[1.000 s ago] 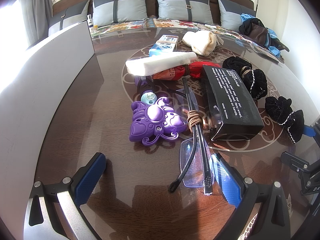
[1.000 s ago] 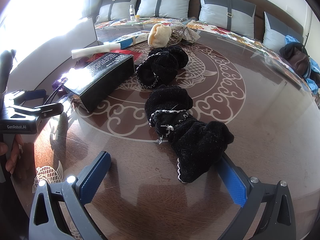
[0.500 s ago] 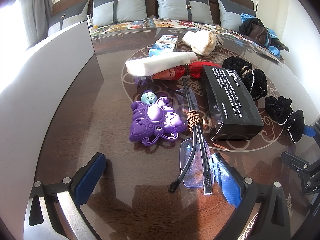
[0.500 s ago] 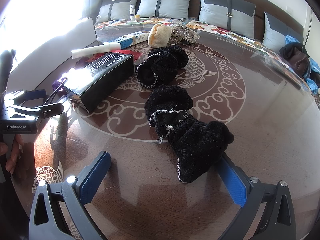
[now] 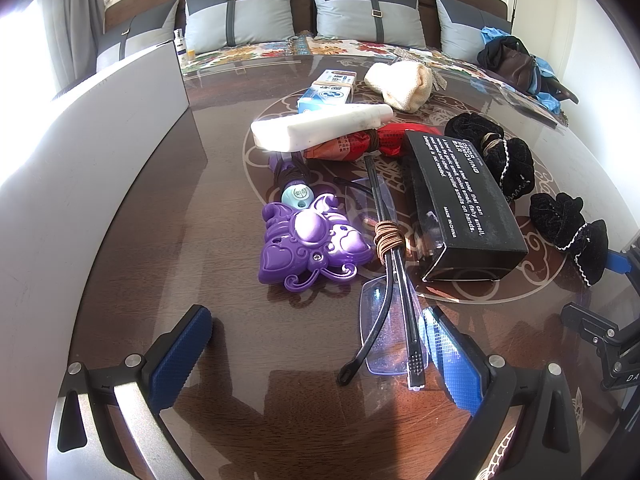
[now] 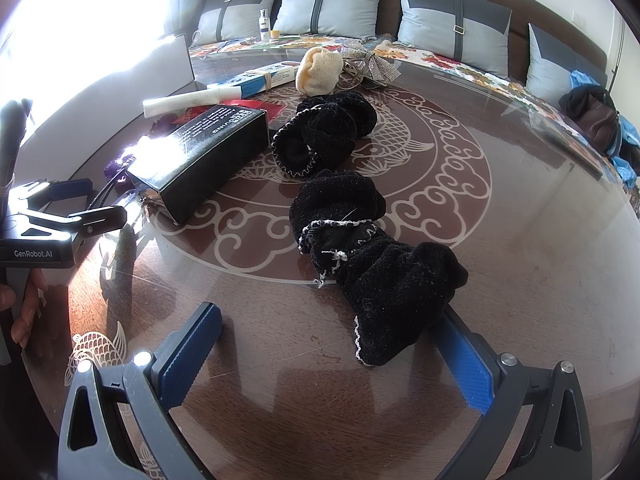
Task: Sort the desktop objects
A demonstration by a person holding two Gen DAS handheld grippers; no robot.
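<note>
The left claw [image 5: 316, 350] is hovering spread before the clear-lensed, black-armed glasses [image 5: 390, 320]; the right claw [image 6: 326, 354] is gaping around the nearer black fuzzy sock [image 6: 384, 276] on the glass-topped bench [image 6: 520, 240].

Behind the glass-topped desk [image 5: 132, 248], grey cushions [image 5: 236, 12] lined against a brown headboard. Below them, a floral cover [image 5: 352, 46]. At far right, a heap of dark and blue clothing [image 5: 516, 64]. At far left, a small white bottle [image 6: 264, 25] beside a yellow jar [image 6: 274, 34].
</note>
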